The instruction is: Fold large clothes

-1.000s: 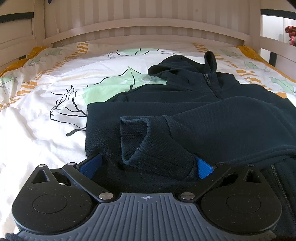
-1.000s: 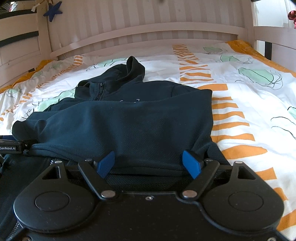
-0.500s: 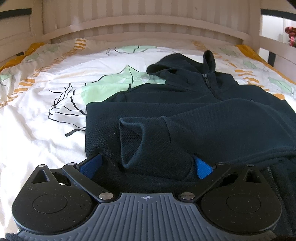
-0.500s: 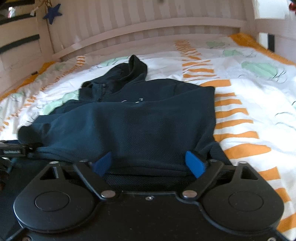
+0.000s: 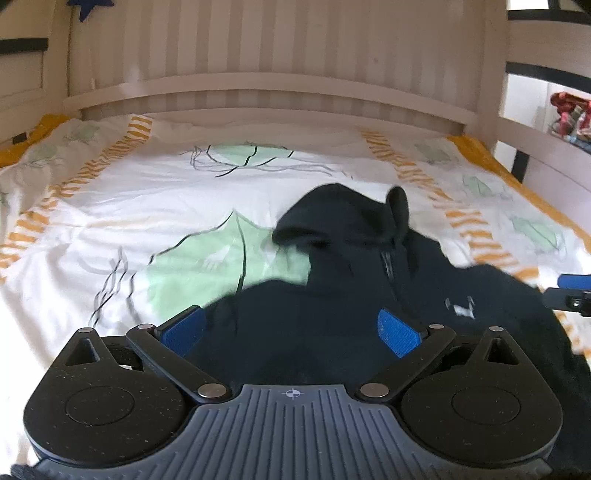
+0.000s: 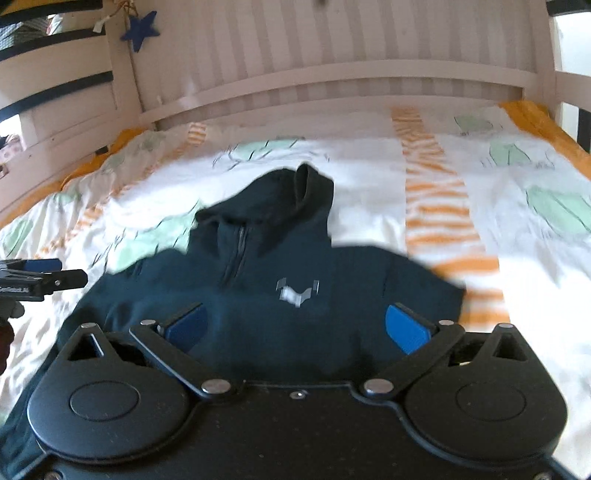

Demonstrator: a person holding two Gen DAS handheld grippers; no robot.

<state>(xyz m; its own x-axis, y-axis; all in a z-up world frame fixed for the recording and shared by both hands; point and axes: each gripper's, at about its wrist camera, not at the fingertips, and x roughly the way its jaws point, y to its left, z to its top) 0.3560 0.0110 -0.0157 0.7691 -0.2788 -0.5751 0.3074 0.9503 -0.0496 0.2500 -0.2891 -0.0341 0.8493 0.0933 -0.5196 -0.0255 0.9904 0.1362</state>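
Observation:
A dark navy zip hoodie [image 5: 436,280] lies flat on the bed, hood toward the headboard, with a small white chest logo [image 6: 297,291]. My left gripper [image 5: 291,330] hovers over its near left part, jaws wide open, nothing pinched between the blue pads [image 5: 183,330]. In the right wrist view the hoodie [image 6: 295,254] fills the middle, and my right gripper [image 6: 297,328] hangs above its lower part, also wide open and empty. Each gripper shows at the edge of the other's view: the left gripper [image 6: 37,277] and the right gripper [image 5: 572,291]. The picture is motion-blurred.
The hoodie rests on a white duvet [image 5: 147,206] printed with green leaves and orange stripes. A pale slatted headboard [image 5: 280,85] closes the far end and wooden rails [image 6: 55,92] run along the left. A blue star [image 6: 140,31] hangs on the post.
Both grippers have risen and tilted up off the hoodie, so the folded sleeve and hem no longer sit between their jaws. The right jaws spread a little wider.

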